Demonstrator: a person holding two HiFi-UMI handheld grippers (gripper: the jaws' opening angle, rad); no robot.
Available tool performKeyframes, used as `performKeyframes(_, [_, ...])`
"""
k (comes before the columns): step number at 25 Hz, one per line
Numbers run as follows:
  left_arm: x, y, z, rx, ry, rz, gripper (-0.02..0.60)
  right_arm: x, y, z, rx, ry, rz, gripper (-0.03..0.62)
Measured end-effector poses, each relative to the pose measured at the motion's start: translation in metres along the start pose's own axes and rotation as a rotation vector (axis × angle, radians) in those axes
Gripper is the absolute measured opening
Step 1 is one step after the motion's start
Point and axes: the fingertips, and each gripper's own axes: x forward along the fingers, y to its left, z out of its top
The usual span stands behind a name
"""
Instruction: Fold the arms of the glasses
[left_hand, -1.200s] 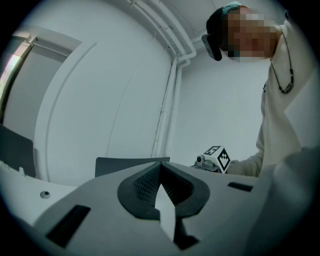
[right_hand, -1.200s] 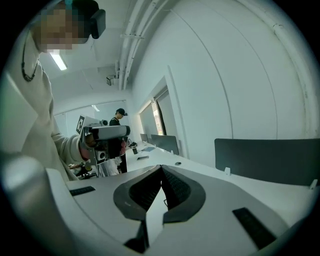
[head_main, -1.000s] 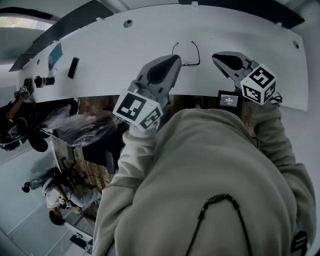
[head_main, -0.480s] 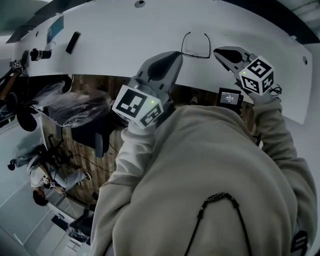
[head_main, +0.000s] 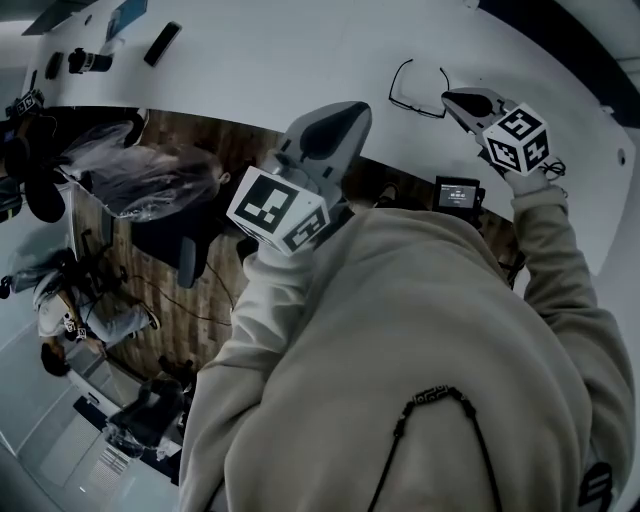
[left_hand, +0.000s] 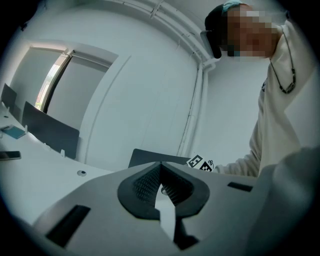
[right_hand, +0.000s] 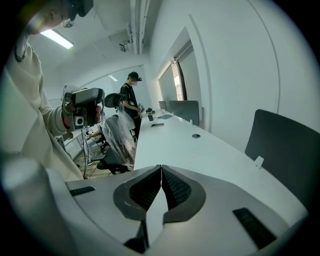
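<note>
Head view: nearest, the person's beige hooded sweatshirt fills the lower frame. Past it, the grey left tongs with their black-and-white marker cube reach over the near edge of the long white bench. The left gripper view shows them pressed together on nothing. Farther on, the right tongs are likewise pressed together and empty. Their tip is just beside the thin black-framed glasses, which lie on the bench with arms unfolded.
</note>
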Motion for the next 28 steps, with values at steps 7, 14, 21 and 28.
performKeyframes(7, [-0.021, 0.02, -0.014, -0.051, -0.003, 0.053, 0.003, 0.035, -0.006, -0.027, -0.031, 0.119, 0.024, 0.021])
performKeyframes(14, [-0.045, 0.038, -0.021, -0.091, -0.007, 0.104, 0.003, 0.08, -0.006, -0.072, -0.116, 0.305, 0.086, 0.103])
performKeyframes(21, [-0.071, 0.048, -0.022, -0.104, -0.016, 0.149, 0.002, 0.116, -0.008, -0.124, -0.262, 0.551, 0.107, 0.149])
performKeyframes(28, [-0.085, 0.06, -0.021, -0.115, -0.02, 0.184, 0.003, 0.14, -0.021, -0.16, -0.422, 0.721, 0.049, 0.149])
